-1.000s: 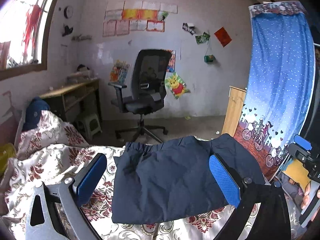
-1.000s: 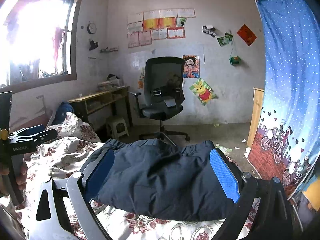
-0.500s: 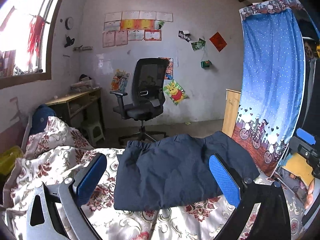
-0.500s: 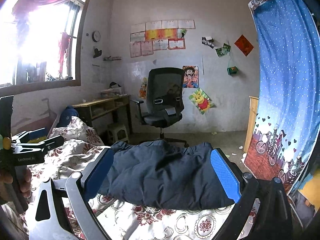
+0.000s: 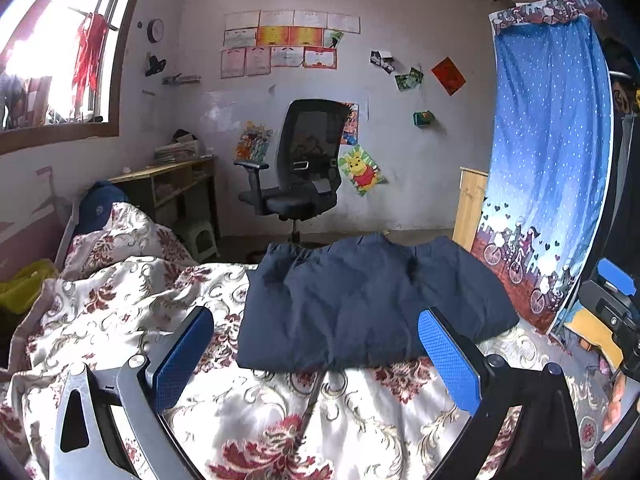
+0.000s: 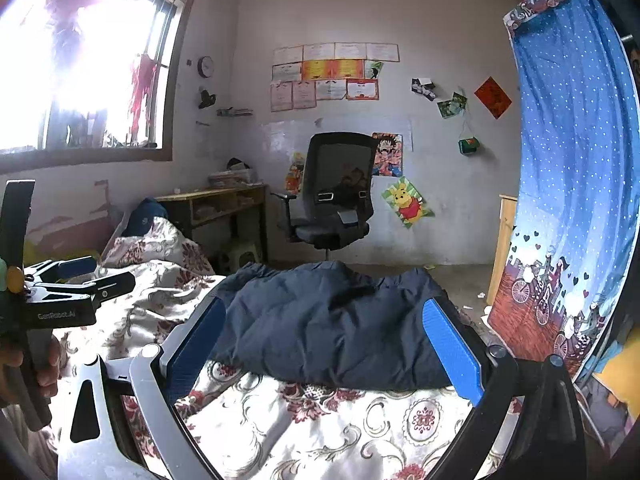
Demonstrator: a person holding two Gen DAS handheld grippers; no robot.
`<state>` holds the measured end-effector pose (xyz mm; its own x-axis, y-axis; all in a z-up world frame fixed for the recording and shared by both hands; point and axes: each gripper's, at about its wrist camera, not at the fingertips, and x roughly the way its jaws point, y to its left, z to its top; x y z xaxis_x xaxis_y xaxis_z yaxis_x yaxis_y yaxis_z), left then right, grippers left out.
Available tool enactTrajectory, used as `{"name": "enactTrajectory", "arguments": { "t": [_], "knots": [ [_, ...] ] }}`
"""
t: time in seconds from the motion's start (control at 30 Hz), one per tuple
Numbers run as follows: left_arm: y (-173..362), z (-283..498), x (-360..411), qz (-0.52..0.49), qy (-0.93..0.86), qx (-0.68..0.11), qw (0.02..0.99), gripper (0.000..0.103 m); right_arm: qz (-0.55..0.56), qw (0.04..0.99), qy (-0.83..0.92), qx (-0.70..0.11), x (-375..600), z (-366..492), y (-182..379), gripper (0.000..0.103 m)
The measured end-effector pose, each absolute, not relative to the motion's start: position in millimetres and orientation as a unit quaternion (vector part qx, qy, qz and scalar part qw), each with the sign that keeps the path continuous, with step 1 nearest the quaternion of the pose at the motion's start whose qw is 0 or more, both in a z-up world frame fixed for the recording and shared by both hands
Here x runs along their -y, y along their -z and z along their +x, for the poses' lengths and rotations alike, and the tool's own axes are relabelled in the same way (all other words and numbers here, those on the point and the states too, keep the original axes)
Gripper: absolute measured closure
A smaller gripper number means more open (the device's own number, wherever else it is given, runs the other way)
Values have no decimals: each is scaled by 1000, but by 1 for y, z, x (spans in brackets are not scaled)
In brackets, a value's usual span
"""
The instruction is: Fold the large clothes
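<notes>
A dark navy garment [image 5: 368,304] lies folded into a compact rectangle on the floral bedspread [image 5: 256,412], near the bed's far edge; it also shows in the right wrist view as the navy garment [image 6: 328,328]. My left gripper [image 5: 316,356] hovers open in front of it, its blue pads apart and holding nothing. My right gripper [image 6: 324,348] is open too, raised just short of the garment's near edge. The left gripper [image 6: 80,280] appears at the left of the right wrist view, held by a hand [image 6: 44,364].
Beyond the bed stand a black office chair [image 5: 304,176], a wooden desk [image 5: 168,184] with a small stool [image 5: 200,236], and a wooden cabinet [image 5: 470,208]. A blue curtain [image 5: 548,168] hangs at the right. A pillow and blue cap [image 5: 98,208] lie at the left.
Both grippers have pulled back and risen away from the folded garment, which now sits farther off on the bedspread. More bedspread shows in front of it.
</notes>
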<state>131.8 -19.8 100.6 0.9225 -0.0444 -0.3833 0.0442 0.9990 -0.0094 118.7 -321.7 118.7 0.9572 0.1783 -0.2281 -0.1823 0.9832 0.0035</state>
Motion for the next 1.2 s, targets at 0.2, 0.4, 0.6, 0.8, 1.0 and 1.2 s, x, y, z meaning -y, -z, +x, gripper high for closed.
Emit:
{"name": "enactTrajectory", "arguments": {
  "t": [0.2,0.4,0.6,0.8,1.0,1.2],
  "knots": [
    [-84,120,15,7,13,-197,980,0,-5,988,-87,-127,316,112,-100,6],
    [-61,115,10,10,8,-205,979,0,-8,986,-70,-152,318,117,-77,6],
    [-36,117,4,6,1,-220,975,0,-8,982,-53,-178,320,125,-57,6],
    [-22,122,-2,-6,4,-236,972,0,-5,977,-44,-207,319,133,-40,6],
    [-11,122,-5,3,-1,-244,970,0,-2,972,-41,-230,317,137,-25,6],
    [-2,120,-2,28,0,-244,969,0,3,972,-36,-234,316,138,-17,6]
  ]
}}
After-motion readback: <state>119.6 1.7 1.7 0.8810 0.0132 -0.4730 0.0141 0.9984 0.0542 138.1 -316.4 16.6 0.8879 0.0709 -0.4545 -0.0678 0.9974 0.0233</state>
